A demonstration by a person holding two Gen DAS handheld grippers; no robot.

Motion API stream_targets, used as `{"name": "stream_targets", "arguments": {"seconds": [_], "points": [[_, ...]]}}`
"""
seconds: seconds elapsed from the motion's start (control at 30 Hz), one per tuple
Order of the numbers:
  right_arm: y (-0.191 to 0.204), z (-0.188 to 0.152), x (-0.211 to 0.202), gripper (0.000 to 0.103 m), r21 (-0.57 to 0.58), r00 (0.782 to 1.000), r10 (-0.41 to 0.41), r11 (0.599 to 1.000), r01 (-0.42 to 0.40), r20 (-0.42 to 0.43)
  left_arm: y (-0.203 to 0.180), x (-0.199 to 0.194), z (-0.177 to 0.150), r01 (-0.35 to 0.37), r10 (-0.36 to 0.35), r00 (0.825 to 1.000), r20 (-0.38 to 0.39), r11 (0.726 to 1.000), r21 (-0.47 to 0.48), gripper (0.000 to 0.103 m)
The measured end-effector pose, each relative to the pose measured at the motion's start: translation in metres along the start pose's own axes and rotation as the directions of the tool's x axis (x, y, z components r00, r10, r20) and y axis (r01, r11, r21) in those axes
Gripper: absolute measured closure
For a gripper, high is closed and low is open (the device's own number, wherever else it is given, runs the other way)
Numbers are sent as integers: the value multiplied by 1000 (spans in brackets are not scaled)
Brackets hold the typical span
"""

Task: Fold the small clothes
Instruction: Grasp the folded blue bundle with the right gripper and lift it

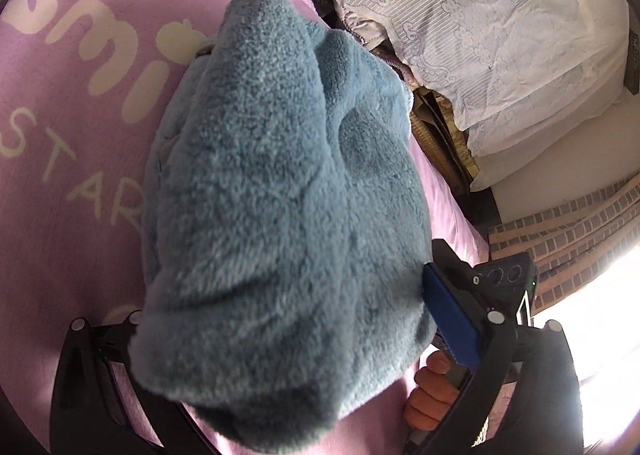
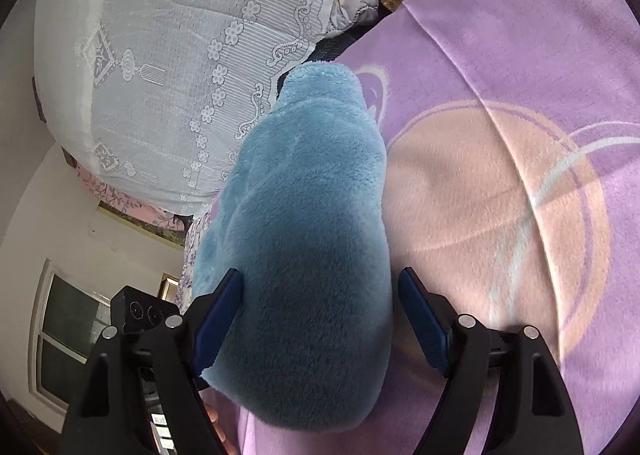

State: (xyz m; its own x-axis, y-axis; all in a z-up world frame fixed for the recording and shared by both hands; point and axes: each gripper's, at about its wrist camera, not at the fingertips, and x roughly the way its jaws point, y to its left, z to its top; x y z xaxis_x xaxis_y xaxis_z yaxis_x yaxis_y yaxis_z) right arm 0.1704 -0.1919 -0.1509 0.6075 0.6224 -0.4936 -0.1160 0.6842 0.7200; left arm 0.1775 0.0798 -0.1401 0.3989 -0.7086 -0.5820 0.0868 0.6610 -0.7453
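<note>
- Left wrist view: blue fleece garment (image 1: 280, 215) bunched between the fingers of the left gripper (image 1: 280, 335), covering the left one; grip state cannot be told; purple blanket (image 1: 72, 183) beneath
- Right wrist view: right gripper (image 2: 320, 319) spread wide; garment (image 2: 304, 255) lies between the fingers, touching the left pad (image 2: 218, 319), apart from the right

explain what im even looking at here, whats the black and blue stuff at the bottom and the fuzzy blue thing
There is no robot here. A person holds a hand-operated gripper in each hand, and each one carries a wide-angle camera looking forward along its two black fingers with blue pads.

One picture is from the left gripper, the other from the right gripper. In the left view, part of a hand shows on a handle.

The fuzzy thing is a small blue fleece garment, bunched up between the fingers of both grippers. The right one's jaws stand apart around it without clearly squeezing; the left one's far finger is hidden.

Underneath lies a purple blanket with pale printed letters. A white lace cover lies behind.
</note>
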Motion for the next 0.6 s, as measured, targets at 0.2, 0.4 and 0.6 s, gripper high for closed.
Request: {"name": "stream_targets", "arguments": {"seconds": [0.2,0.4,0.6], "points": [[4,12,21,18,-24,1000,-1,1000,1,-2,0,6,5,-5,6,1000,13,1000,-7,5],[9,10,27,27,-64,1000,-5,998,5,-6,-1,4,3,-37,36,999,31,999,9,14],[18,3,23,39,-128,999,-27,991,30,18,-3,2,-2,-33,32,999,22,999,24,22]]}}
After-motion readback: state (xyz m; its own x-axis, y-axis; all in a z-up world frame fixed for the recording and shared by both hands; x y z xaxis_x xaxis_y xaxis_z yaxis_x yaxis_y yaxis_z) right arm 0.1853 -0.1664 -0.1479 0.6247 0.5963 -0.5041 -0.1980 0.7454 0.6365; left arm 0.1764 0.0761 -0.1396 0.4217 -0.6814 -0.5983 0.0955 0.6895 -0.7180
